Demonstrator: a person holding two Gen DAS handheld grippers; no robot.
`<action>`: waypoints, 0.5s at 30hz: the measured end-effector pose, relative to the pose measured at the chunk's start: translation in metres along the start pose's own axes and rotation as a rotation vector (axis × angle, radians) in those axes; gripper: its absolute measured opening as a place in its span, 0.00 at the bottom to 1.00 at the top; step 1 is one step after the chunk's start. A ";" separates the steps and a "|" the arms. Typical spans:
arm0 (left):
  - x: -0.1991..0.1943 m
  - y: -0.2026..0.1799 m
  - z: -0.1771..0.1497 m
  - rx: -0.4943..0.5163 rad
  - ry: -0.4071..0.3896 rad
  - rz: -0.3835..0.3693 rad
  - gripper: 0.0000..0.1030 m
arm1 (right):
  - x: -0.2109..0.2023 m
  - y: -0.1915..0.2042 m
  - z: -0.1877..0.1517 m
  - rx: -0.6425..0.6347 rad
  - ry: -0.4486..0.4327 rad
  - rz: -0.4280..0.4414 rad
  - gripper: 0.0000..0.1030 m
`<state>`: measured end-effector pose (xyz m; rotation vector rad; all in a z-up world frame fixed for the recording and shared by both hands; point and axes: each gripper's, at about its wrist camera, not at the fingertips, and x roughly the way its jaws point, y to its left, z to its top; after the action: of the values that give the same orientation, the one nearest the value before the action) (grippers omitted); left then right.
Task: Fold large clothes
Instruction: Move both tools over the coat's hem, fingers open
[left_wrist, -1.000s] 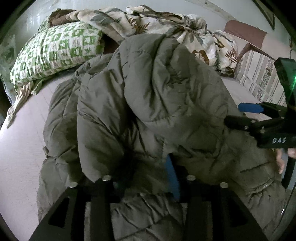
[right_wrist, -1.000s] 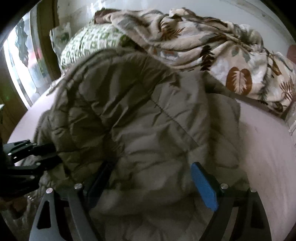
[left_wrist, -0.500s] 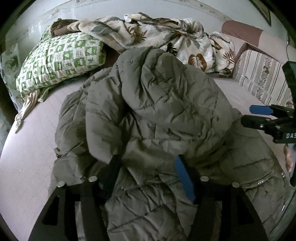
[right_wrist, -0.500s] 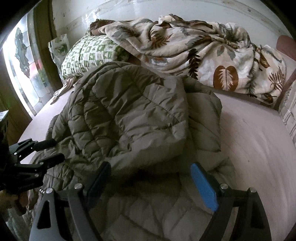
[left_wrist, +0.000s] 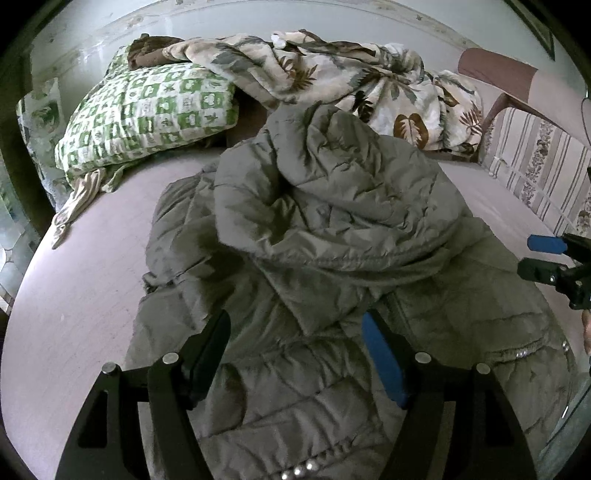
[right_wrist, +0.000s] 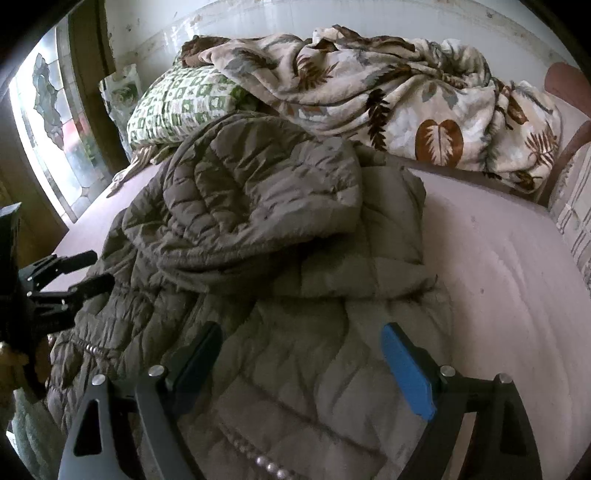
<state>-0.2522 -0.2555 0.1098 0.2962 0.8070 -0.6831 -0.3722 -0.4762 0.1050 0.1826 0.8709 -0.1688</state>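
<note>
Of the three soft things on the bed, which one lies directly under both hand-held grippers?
The olive-grey quilted puffer jacket. The green-and-white checked pillow and the cream leaf-print blanket lie beyond it, by the wall.

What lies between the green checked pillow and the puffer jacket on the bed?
Bare pinkish bed sheet, plus the pillow's trailing striped cloth corner; the left wrist view shows that stretch before the jacket.

Premises: a bedroom in a home. Evidence: a bed (left_wrist: 74, 302) under a plain pinkish sheet, with a green-checked pillow (left_wrist: 144, 114) and a rumpled leaf-print blanket (right_wrist: 406, 99) along its far edge by a pale wall. A stained-glass window (right_wrist: 55, 122) stands beyond the bed's left edge.
</note>
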 end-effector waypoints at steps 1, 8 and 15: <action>-0.004 0.002 -0.002 0.000 -0.002 0.007 0.72 | -0.001 0.001 -0.003 -0.002 0.006 0.005 0.87; -0.027 0.023 -0.026 -0.024 0.005 0.032 0.73 | -0.016 0.001 -0.030 -0.008 0.032 0.015 0.87; -0.045 0.038 -0.048 -0.050 0.022 0.078 0.74 | -0.027 -0.008 -0.050 0.031 0.043 0.021 0.87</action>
<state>-0.2765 -0.1832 0.1106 0.2889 0.8282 -0.5868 -0.4282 -0.4707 0.0936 0.2253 0.9087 -0.1598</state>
